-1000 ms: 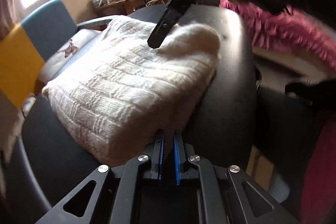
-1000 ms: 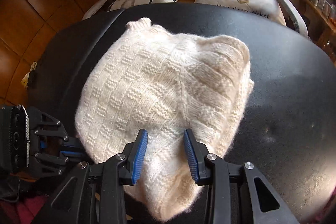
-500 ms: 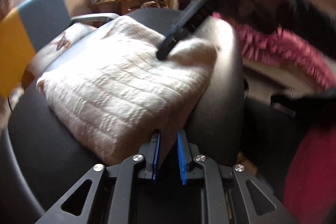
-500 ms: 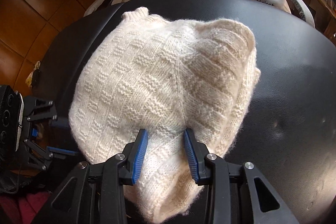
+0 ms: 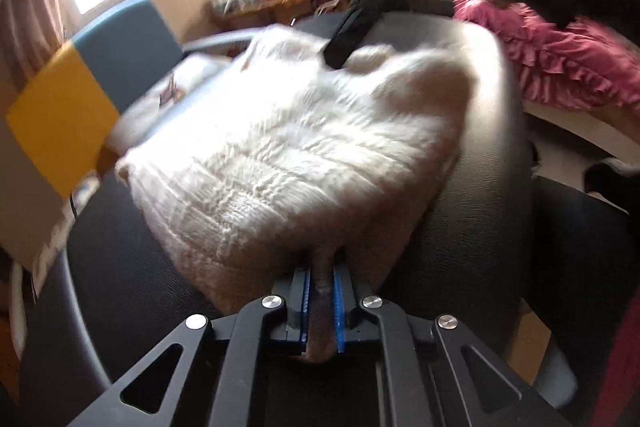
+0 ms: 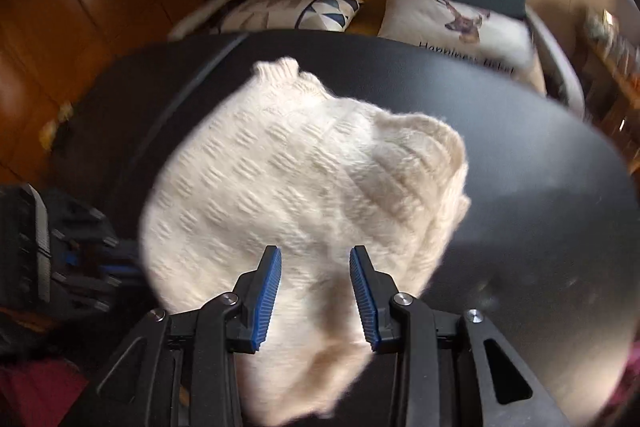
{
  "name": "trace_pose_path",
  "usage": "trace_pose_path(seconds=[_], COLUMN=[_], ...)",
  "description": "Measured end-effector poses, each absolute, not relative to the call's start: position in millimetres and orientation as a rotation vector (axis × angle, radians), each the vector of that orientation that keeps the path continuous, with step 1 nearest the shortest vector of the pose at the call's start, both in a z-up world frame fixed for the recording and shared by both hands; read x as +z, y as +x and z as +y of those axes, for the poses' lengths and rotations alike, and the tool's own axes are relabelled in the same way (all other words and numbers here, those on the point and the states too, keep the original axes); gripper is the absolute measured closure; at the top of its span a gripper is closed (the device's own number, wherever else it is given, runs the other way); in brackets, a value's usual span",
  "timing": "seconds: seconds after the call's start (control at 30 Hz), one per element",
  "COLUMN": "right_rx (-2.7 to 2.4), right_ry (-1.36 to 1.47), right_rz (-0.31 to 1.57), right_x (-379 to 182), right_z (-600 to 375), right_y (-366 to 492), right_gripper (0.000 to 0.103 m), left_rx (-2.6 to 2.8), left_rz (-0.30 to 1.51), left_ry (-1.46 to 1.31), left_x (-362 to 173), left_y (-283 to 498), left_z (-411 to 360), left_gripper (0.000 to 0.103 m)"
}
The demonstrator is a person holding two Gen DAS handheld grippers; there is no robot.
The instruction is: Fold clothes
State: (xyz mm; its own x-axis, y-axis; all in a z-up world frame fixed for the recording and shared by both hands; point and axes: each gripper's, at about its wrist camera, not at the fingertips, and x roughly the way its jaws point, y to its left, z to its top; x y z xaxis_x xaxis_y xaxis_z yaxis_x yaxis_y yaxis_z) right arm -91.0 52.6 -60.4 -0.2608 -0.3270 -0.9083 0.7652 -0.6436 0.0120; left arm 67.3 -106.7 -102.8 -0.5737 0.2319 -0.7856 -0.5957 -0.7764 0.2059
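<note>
Left gripper [image 5: 320, 281] clamped, right gripper [image 6: 316, 259] parted

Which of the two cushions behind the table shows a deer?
The right-hand cushion in the right wrist view: white, with a deer head and lettering. The other cushion carries blue triangles.

Left gripper [image 5: 320, 301]: black angular linkage frame, triangular cut-outs, round silver screws at the pivots, ribbed blue pads [image 5: 305, 303] on both fingers. Right gripper [image 6: 315, 297]: identical black frame, silver screws, ribbed blue pads [image 6: 267, 301].
</note>
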Motion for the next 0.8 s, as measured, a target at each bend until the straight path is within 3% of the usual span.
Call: trace_pose_path(seconds=[0.1,0.3,0.53,0.7,0.8], right_rx=[-2.040,-2.123,-2.141,-2.084,-1.975], right_ry=[1.279,1.385,1.410,1.214,1.179], right_rz=[0.901,0.662,0.668,0.521,0.696], right_x=[-92,-107,-97,-39,-51], right_z=[47,77,84,77,51], right_y=[-92,-111,-111,-67,-34], right_gripper=[0.069,0.067,0.062,0.062,0.062], left_rx=[2.312,2.207,2.143,2.121,2.119], left_rz=[0.700,0.851,0.974,1.009,1.009], left_ry=[-1.031,-1.022,-0.992,-0.999,-1.002], left_x=[-97,-110,-121,-128,-128], left_y=[85,106,115,112,111], left_z=[-107,-108,-101,-106,-104], left_gripper=[0.095,0.096,0.097,0.098,0.098])
